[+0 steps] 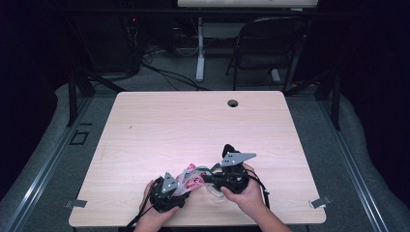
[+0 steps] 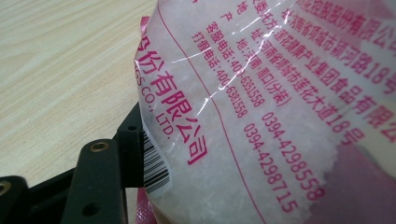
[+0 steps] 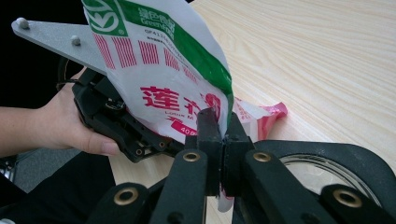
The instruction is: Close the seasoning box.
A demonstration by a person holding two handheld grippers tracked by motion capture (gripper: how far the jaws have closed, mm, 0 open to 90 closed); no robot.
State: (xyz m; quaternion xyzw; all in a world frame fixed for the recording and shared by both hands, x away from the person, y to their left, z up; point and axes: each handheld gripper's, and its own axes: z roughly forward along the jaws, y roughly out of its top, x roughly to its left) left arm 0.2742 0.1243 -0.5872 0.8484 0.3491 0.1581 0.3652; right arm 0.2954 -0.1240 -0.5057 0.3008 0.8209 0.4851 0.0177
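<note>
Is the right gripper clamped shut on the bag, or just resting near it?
Clamped shut. In the right gripper view the right gripper has both jaws pressed together with the bag's edge pinched between them; the bag rises above them.

A pale wooden surface (image 1: 193,125) has a round cable hole (image 1: 233,103) near its far edge. Beyond it stand a dark folding chair (image 1: 268,43) and a white desk leg (image 1: 199,53), with cables (image 1: 159,67) on the floor.
</note>
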